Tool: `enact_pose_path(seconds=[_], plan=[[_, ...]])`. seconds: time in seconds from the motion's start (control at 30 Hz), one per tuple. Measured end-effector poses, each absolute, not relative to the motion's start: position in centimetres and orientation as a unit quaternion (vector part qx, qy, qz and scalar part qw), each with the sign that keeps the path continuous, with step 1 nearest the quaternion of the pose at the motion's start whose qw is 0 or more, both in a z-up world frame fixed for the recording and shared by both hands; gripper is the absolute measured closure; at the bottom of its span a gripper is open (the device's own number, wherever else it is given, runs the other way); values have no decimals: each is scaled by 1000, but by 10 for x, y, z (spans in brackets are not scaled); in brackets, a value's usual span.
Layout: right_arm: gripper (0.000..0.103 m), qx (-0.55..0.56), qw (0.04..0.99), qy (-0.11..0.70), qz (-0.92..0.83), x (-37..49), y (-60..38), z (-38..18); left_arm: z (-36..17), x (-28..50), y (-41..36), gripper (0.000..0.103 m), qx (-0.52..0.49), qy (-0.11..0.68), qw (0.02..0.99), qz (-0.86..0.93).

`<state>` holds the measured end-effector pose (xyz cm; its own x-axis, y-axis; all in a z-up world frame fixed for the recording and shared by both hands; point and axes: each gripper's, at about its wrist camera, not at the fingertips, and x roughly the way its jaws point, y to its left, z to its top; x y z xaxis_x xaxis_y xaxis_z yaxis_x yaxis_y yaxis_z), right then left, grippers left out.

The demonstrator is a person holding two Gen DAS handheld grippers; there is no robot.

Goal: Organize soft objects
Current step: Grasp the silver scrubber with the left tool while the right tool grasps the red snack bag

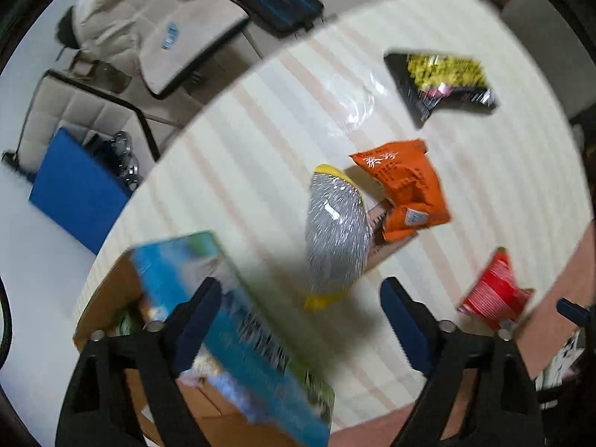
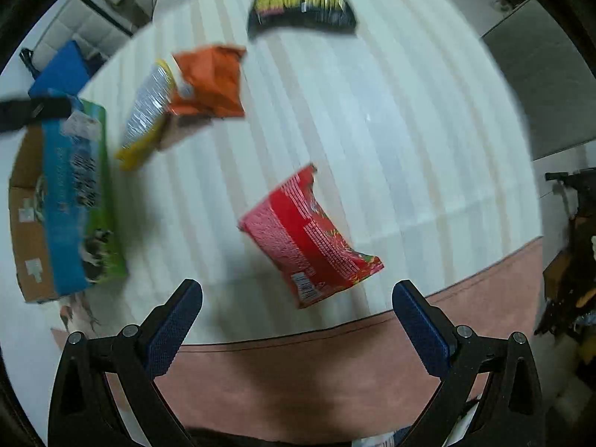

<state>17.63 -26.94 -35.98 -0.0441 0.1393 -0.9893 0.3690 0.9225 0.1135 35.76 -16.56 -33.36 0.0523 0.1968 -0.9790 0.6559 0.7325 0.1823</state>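
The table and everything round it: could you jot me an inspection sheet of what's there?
Surface: round table with pale striped cover.
Job's things: red packet, orange packet, silver-yellow packet, black packet; blue-green carton in cardboard box.
Clutter: nothing seen.
Grippers: left gripper and right gripper open, holding nothing.
Cables: nothing seen.
Surroundings: chair with beige jacket, blue board, pink floor.
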Motion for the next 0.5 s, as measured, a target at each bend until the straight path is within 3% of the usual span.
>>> enact_pose_path(seconds=[0.17, 0.43, 0.47, 0.5], plan=[[3, 158, 644, 745, -72, 184, -267, -396, -391, 365, -180, 25, 335, 697, 612, -166], [3, 114, 628, 767, -71, 193, -262, -418, -421, 365, -179, 26, 326, 717, 595, -163], [3, 111, 626, 768, -71, 193, -262, -420, -422, 365, -178, 29, 325, 716, 596, -163], [3, 108, 625, 770, -71, 192, -262, -421, -423, 364, -175, 40, 323, 717, 596, -165]])
